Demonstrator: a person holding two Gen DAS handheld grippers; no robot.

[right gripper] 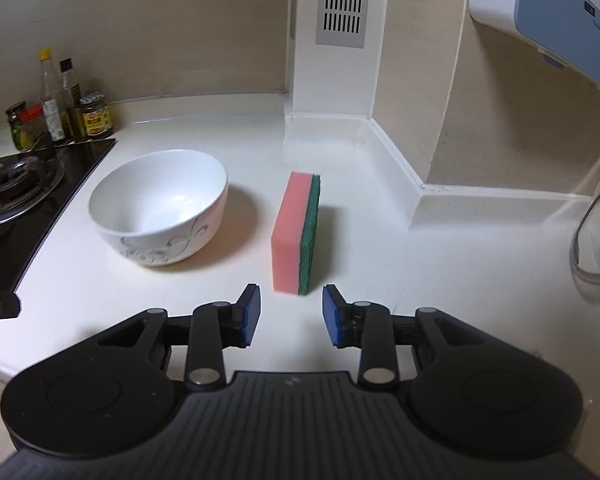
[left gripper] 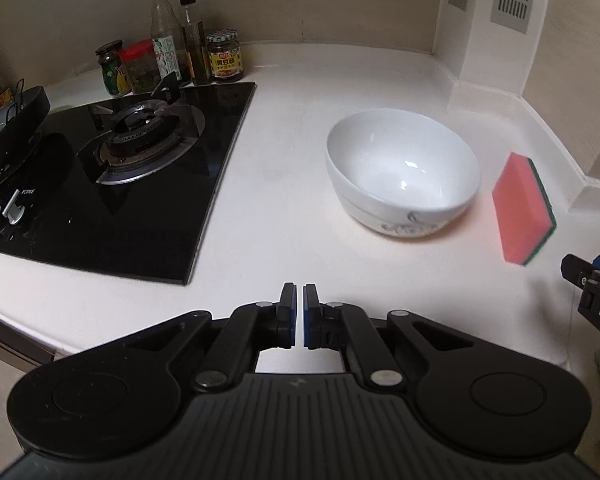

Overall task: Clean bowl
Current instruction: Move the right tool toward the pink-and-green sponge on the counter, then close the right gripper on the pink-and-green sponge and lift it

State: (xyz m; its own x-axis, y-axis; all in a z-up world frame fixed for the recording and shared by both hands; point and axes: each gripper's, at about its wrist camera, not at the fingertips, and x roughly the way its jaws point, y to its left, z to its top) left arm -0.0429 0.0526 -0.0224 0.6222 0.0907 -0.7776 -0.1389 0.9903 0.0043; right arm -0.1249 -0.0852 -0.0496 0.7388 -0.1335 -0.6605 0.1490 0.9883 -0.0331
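The sponge (right gripper: 296, 236) stands on edge just ahead of the spread right claw (right gripper: 291, 314), long axis pointing away; the left claw (left gripper: 299, 314) is pressed together, empty.

The white desk (right gripper: 440, 264) carries a white bowl (right gripper: 160, 208) standing upright, with a pink-and-green sponge (right gripper: 296, 236) on its long edge just beside the bowl, not touching. A black glass gas hob (left gripper: 112, 184) is set into the desk. Several condiment bottles and jars (left gripper: 180, 60) stand grouped behind the hob, against the wall.
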